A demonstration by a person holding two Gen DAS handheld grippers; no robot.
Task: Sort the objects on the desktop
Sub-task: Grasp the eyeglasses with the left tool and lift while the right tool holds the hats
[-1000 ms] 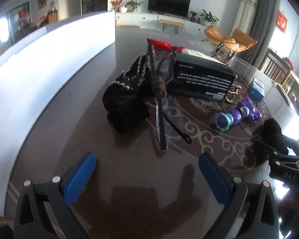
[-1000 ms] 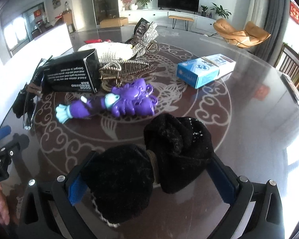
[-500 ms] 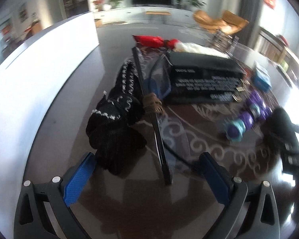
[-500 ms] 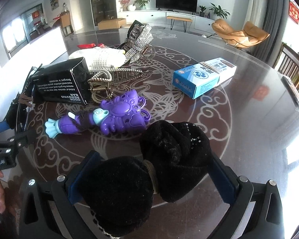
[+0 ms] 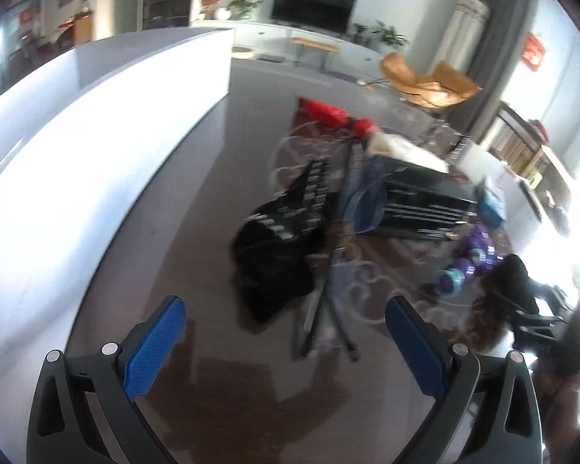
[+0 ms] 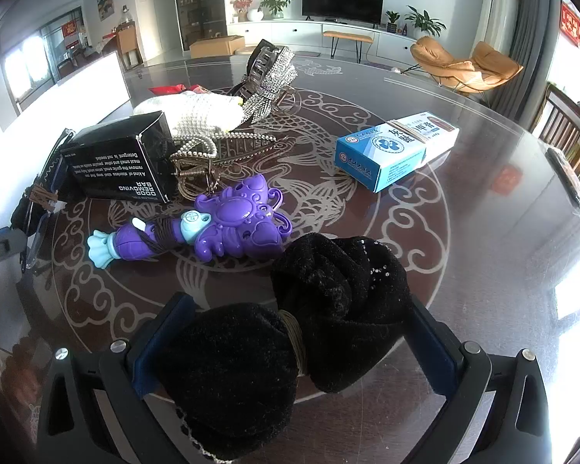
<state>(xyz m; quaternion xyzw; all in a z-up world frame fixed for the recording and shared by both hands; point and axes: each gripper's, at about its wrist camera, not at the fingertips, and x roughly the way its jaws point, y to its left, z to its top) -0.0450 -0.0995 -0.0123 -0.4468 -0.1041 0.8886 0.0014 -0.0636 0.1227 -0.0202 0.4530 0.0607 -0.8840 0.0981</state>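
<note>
Left wrist view: left gripper (image 5: 286, 344) spread wide, nothing between its blue pads (image 5: 154, 342). Ahead of the tips, apart from them: black knitted item (image 5: 280, 247), with thin dark rods (image 5: 320, 309) just right of it; black box (image 5: 425, 201) farther off. Picture blurred.

Right wrist view: right gripper (image 6: 290, 342) pinching a black velvet bow (image 6: 290, 332) between both pads. Purple toy (image 6: 212, 228) just ahead; blue carton (image 6: 396, 149) farther, to the right.

Advice: carry the bow clear of the toy, grip firm.
</note>
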